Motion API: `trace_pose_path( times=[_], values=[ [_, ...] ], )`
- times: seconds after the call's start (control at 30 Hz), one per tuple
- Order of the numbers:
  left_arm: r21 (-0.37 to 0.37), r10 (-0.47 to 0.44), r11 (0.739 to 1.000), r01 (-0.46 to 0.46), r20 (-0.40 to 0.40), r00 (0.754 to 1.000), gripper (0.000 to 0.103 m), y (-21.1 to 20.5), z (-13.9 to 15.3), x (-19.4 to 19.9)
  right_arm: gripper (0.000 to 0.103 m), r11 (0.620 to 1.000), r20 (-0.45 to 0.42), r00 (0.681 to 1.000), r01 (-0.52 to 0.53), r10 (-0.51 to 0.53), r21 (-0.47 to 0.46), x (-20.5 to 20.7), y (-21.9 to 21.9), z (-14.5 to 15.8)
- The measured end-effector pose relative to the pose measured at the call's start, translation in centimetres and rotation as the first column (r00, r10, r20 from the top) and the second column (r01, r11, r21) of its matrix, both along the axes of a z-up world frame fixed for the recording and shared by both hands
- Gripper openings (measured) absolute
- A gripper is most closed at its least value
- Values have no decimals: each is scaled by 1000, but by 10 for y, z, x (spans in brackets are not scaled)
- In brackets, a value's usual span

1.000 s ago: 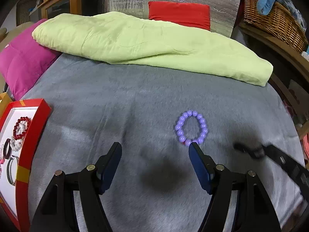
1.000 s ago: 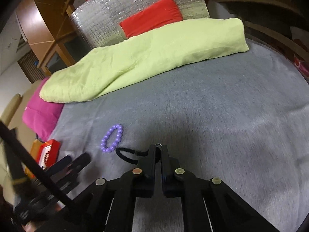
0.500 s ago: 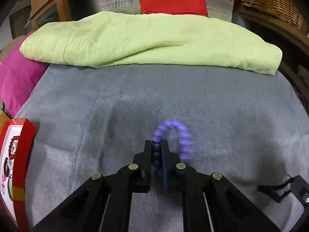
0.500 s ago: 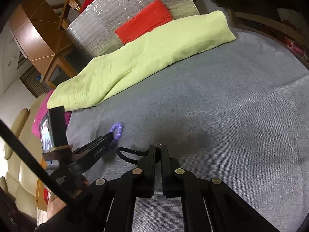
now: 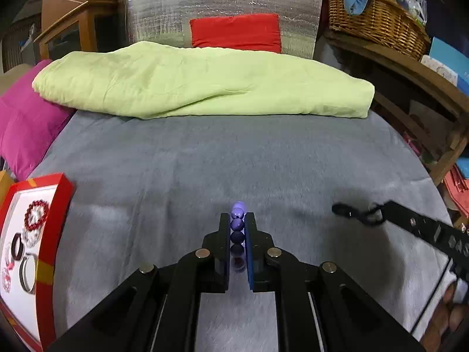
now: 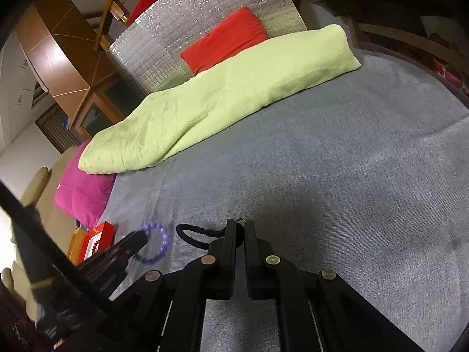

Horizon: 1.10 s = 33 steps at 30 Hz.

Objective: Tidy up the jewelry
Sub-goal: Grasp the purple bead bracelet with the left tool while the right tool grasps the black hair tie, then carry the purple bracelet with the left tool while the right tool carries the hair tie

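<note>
My left gripper point(image 5: 237, 220) is shut on a purple bead bracelet point(image 5: 237, 223), held edge-on above the grey blanket point(image 5: 234, 161). The bracelet also shows in the right wrist view point(image 6: 159, 245), hanging from the left gripper's tip point(image 6: 137, 239). My right gripper point(image 6: 240, 227) is shut on a black clasp with a loop point(image 6: 193, 236); it shows in the left wrist view point(image 5: 356, 212) at the right. A red jewelry box point(image 5: 55, 234) with a white lining lies at the left and holds a red bead bracelet point(image 5: 36, 215) and several rings and bangles.
A folded light-green quilt point(image 5: 205, 82) lies across the far side. A magenta pillow point(image 5: 23, 129) is at the far left, a red cushion point(image 5: 237, 30) against a silver panel behind. A wooden shelf with a wicker basket point(image 5: 375, 14) stands at the right.
My left gripper closed on the purple bracelet and lifted it off the blanket; it now hangs edge-on between the fingers. My right gripper stays shut on the black clasp.
</note>
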State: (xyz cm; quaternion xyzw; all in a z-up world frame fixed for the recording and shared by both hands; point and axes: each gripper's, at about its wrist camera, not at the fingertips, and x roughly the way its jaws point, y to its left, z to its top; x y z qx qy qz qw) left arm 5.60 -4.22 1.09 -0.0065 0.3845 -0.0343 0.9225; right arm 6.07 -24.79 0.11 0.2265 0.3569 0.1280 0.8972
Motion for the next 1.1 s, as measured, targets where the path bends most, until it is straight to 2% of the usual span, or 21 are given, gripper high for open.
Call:
trace_pose_path(
  times=[0.27, 0.5, 0.6, 0.77, 0.87, 1.1],
  values=[
    [-13, 19, 1000, -18, 45, 999, 9, 22, 11, -33, 6, 998, 38, 999, -9, 11, -59, -12, 11, 9],
    [-33, -44, 998, 46, 69, 997, 9, -9, 30, -62, 6, 998, 55, 998, 2, 2, -70, -24, 9, 13],
    [-67, -64, 995, 68, 68, 996, 9, -22, 43, -75, 6, 998, 61, 998, 8, -4, -60, -29, 4, 14],
    [-95, -63, 993, 73, 100, 993, 9, -32, 76, -95, 6, 999, 77, 997, 16, -14, -31, -40, -4, 17],
    [-86, -48, 994, 59, 124, 991, 9, -30, 85, -103, 6, 1000, 81, 997, 12, -11, -17, -45, -5, 18],
    [-21, 24, 1000, -22, 81, 996, 9, -2, 52, -87, 6, 999, 89, 996, -26, 29, -40, -50, 5, 19]
  ],
)
